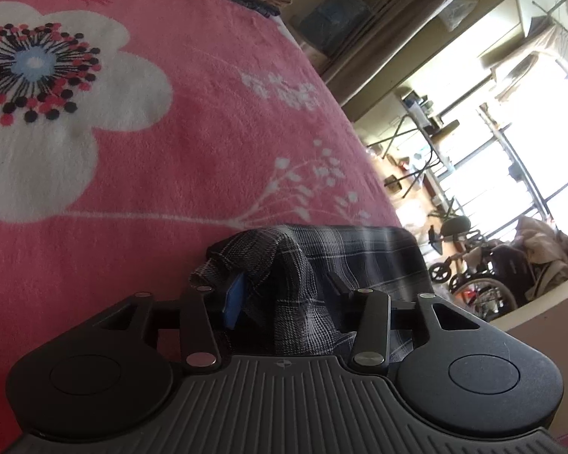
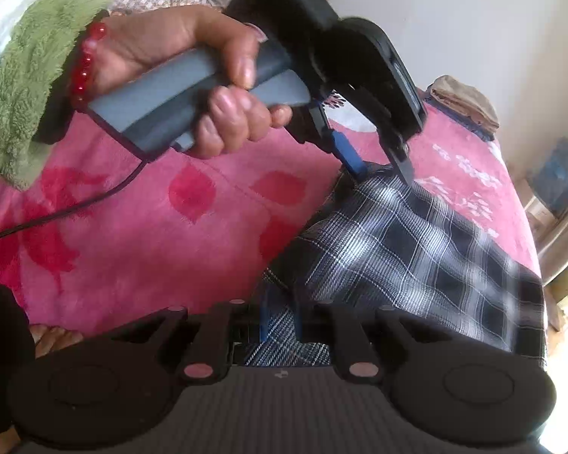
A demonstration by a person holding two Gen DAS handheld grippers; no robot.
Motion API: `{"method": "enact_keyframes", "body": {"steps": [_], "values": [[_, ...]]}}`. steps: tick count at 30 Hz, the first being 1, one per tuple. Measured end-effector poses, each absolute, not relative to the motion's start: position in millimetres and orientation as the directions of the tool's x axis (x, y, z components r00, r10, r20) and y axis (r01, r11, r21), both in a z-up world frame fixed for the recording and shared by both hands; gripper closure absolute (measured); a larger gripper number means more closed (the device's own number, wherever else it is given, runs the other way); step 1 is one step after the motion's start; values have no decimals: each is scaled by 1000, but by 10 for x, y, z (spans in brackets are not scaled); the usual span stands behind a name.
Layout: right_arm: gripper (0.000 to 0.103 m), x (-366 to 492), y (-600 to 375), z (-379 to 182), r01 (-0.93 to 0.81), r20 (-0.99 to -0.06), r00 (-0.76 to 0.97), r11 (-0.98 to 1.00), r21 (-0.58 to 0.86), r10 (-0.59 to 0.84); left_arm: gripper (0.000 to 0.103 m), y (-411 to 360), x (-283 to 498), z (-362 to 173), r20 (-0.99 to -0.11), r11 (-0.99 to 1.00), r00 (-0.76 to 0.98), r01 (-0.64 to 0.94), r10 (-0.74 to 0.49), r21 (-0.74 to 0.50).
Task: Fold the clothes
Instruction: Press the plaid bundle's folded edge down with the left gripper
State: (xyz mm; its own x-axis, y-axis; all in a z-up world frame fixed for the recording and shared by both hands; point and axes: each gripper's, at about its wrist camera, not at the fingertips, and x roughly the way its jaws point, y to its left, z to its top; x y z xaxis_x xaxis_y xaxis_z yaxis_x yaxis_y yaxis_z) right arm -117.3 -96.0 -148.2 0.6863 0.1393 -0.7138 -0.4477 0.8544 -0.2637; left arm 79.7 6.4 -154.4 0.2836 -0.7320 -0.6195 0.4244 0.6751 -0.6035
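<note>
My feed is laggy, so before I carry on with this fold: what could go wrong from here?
1. The left claw looks barely closed on the plaid garment; the bunched corner might slip out.
2. The right claw pinches only a narrow edge, so a hard pull could free it.
3. The trailing cable lies on the pink blanket and might snag.

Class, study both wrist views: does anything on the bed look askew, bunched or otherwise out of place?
Yes. The plaid garment is not flat: at the left tongs its edge humps up in a rumpled fold. It hangs stretched between both tongs above the pink blanket.
</note>
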Motion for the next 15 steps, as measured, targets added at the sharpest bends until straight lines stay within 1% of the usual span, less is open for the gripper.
{"method": "enact_keyframes", "body": {"steps": [3, 8, 9, 10, 11, 12, 13, 15], "values": [[89, -1173, -967, -1492, -444, -715, 686, 857, -260, 139, 58, -21, 772, -1493, -647, 697, 287, 442, -706, -565], [89, -1174, -962, -1508, -443, -715, 685, 858, -259, 138, 60, -73, 814, -1496, -676, 716, 271, 421, -685, -556], [89, -1174, -961, -1511, -442, -715, 685, 858, -259, 137, 67, -82, 823, -1497, -680, 719, 269, 415, -682, -557], [89, -1172, -960, -1514, -442, -715, 686, 859, -260, 137, 78, -77, 843, -1516, -676, 716, 264, 398, -688, -573], [89, -1171, -960, -1517, -442, -714, 686, 858, -261, 136, 84, -45, 877, -1548, -663, 701, 248, 372, -707, -608], [89, -1169, -958, -1520, -442, -714, 687, 858, -262, 136, 92, 13, 932, -1610, -633, 669, 225, 324, -741, -669], [89, -1168, -957, -1523, -442, -714, 687, 857, -263, 135, 94, 72, 984, -1674, -599, 633, 205, 273, -774, -724], [89, -1173, -952, -1525, -443, -713, 689, 856, -268, 133, 96, 230, 1030, -1825, -512, 543, 197, 164, -836, -823]]}}
